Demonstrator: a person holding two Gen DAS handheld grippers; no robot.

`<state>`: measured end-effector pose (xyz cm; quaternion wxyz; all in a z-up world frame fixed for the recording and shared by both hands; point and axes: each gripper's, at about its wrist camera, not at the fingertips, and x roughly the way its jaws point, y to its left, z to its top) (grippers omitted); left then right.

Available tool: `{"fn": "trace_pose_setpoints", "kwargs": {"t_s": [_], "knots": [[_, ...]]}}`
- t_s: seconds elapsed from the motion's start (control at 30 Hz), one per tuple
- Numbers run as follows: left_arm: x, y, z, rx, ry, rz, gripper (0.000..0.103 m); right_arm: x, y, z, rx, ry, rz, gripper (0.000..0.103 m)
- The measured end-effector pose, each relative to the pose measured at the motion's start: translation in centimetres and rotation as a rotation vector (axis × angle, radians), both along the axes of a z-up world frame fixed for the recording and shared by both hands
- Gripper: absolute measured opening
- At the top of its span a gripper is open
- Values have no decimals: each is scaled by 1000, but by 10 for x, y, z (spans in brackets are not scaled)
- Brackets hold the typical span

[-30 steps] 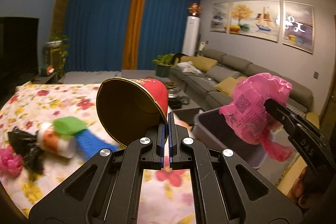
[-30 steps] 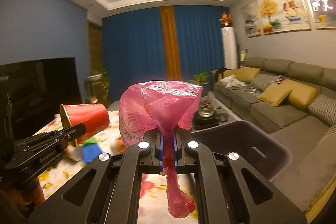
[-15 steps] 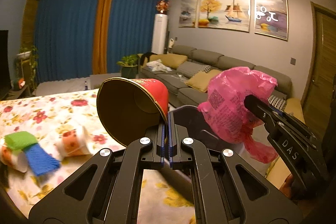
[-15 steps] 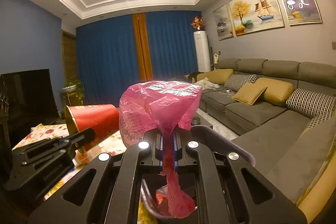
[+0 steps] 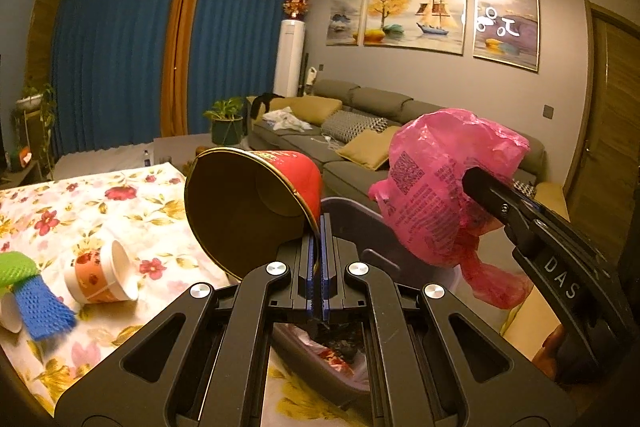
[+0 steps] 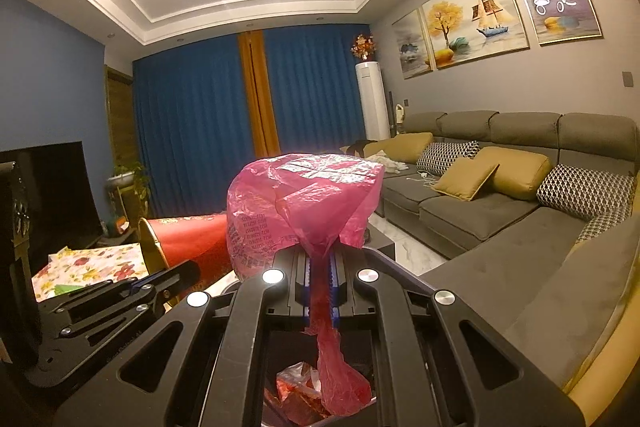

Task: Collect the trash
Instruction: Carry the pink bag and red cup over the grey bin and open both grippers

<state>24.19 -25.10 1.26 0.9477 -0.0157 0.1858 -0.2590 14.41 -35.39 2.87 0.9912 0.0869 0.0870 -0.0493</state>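
My left gripper point(image 5: 319, 247) is shut on the rim of a red paper cup point(image 5: 256, 203) with a gold edge, held on its side over the grey trash bin point(image 5: 344, 215). My right gripper point(image 6: 320, 267) is shut on a pink plastic bag point(image 6: 304, 203), held above the bin, whose inside shows red and pink trash point(image 6: 296, 383). In the left wrist view the pink bag point(image 5: 436, 195) hangs to the right of the cup. In the right wrist view the cup point(image 6: 188, 239) is at the left.
On the floral tablecloth point(image 5: 100, 207) at left lie an orange-patterned paper cup point(image 5: 100, 277), a blue foam net point(image 5: 40, 303) and a green one point(image 5: 14, 267). A grey sofa point(image 6: 500, 195) with cushions runs along the right wall.
Both grippers have swung right from over the table to above the bin, carrying the cup and the bag. The bin's inside now shows below the right gripper.
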Motion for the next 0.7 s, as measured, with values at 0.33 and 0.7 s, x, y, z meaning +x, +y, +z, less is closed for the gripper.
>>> {"fn": "trace_pose_setpoints", "kwargs": {"t_s": [0.33,0.7], "knots": [[8,-10,-6,3,15,-14,2,8,0,-1,22,1,-8,16],[20,-19,-15,18,47,-52,3,16,-5,-3,43,4,-22,33]]}}
